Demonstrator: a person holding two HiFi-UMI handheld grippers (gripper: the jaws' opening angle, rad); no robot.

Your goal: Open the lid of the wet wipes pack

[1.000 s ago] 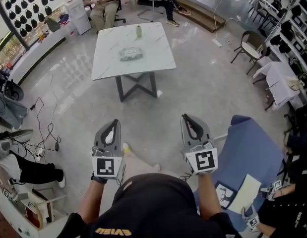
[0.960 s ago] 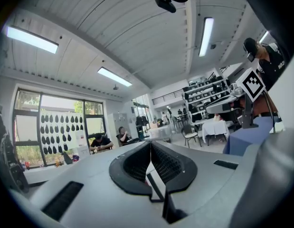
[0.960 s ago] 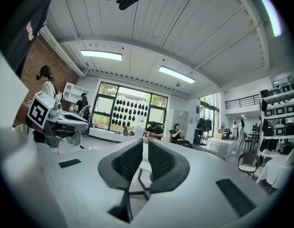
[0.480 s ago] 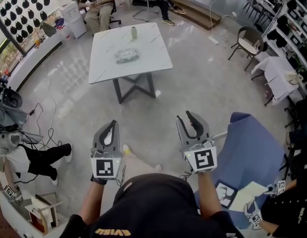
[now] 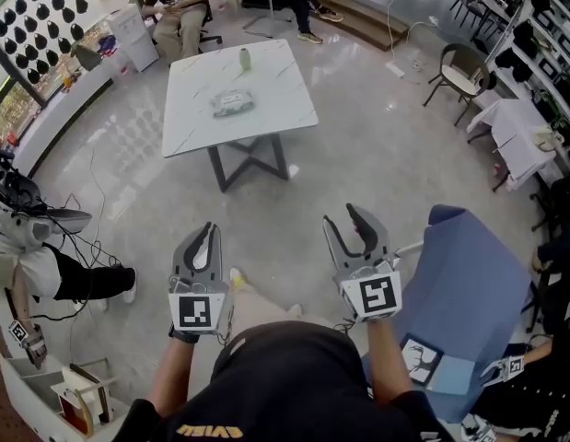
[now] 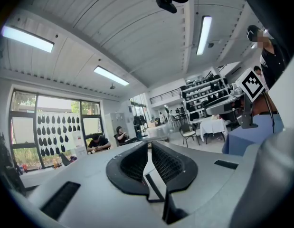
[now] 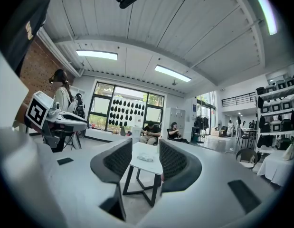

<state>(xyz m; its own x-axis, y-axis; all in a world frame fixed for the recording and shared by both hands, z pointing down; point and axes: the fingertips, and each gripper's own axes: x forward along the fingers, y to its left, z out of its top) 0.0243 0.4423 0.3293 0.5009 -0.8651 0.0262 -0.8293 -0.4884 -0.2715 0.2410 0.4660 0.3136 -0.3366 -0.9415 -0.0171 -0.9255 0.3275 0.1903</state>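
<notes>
White marble-patterned table on dark crossed legs stands on a polished grey floor, well ahead of a person in a dark shirt who holds a gripper in each hand. The wet wipes pack lies flat near the middle of the tabletop; it is too far off to make out its lid. A pale bottle stands upright near the table's far edge, apart from the pack.

Both grippers are held level and side by side, pointing toward the table, well short of it and touching nothing. The left gripper has its two jaws clenched together at the tips with nothing between them. The right gripper has its jaws spread wide; they have just been opening, and nothing sits between them. The right gripper view looks between its textured black pads straight at the distant table and pack.

A blue-covered seat stands just to the right of the right gripper. Beyond the table, two people sit in chairs near a tall window.
</notes>
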